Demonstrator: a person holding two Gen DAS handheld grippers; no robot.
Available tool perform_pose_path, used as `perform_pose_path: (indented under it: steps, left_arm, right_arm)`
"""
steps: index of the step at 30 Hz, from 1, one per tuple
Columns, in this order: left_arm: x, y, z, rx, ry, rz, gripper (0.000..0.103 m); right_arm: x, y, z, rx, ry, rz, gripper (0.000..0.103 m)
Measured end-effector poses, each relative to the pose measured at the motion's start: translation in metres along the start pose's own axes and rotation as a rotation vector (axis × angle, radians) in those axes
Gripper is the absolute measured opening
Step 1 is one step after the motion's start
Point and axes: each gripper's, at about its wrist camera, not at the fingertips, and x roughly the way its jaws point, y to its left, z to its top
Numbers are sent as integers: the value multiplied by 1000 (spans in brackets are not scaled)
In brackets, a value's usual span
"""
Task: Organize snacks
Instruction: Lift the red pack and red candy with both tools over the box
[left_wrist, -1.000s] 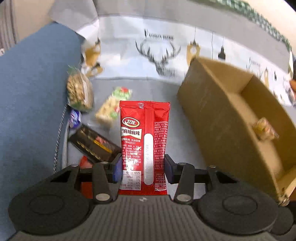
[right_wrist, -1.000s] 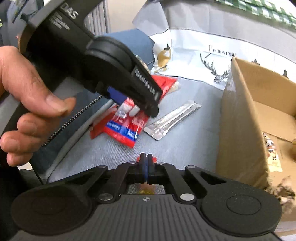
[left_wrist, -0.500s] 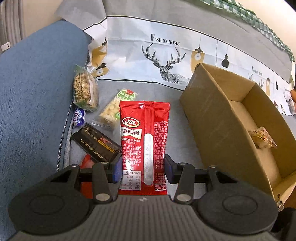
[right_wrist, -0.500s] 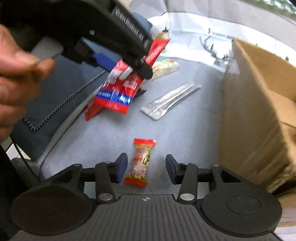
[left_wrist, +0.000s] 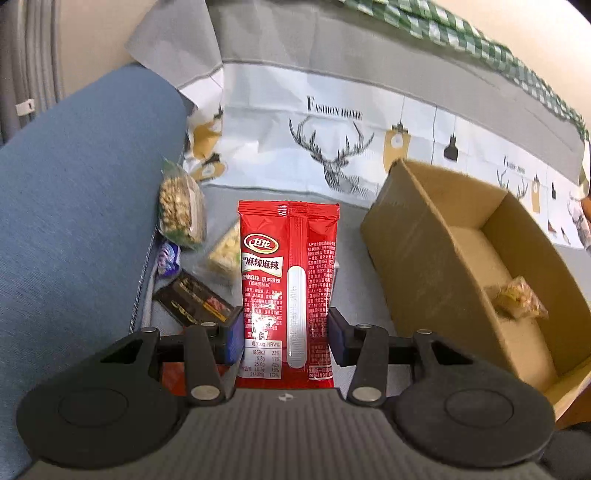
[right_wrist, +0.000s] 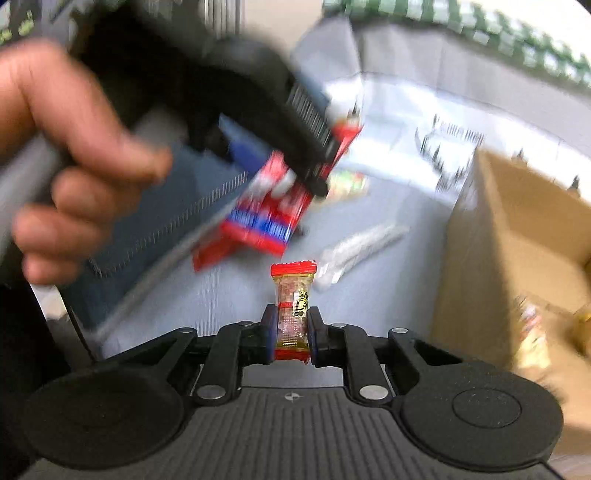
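In the left wrist view my left gripper (left_wrist: 286, 336) is shut on a tall red snack packet (left_wrist: 288, 266), which stands upright above the grey cloth. An open cardboard box (left_wrist: 417, 258) sits to its right with one wrapped snack (left_wrist: 519, 297) inside. My right gripper (right_wrist: 292, 332) is shut on a small clear candy with red ends (right_wrist: 293, 291), held upright off the cloth. In the blurred right wrist view the left gripper (right_wrist: 280, 147) carries the red packet (right_wrist: 266, 221) at upper left, and the box (right_wrist: 476, 258) stands at the right.
Loose snacks lie left of the held packet: a peanut bag (left_wrist: 179, 210), a pale snack bag (left_wrist: 225, 251), a purple candy (left_wrist: 168, 256) and a black bar (left_wrist: 195, 299). A blue cushion (left_wrist: 74, 184) borders them. A silver packet (right_wrist: 354, 251) lies near the box. A hand (right_wrist: 74, 147) grips the left tool.
My right gripper went from shut and empty to open over the small candy, then shut on it and raised it. The left gripper kept its hold on the red packet.
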Motion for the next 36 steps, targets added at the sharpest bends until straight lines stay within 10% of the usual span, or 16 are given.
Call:
perform_pose_path:
  steps: [16, 26, 36]
  left_arm:
    - [-39, -63, 26, 48, -211, -49, 50]
    - [-36, -130, 22, 137, -300, -113, 50]
    - [-21, -203, 14, 257, -364, -182, 50]
  right_arm:
    - [-101, -124, 75, 110, -330, -149, 17]
    - [-92, -212, 30, 362, -269, -241, 17]
    - [-93, -237, 21, 348, -268, -323, 17]
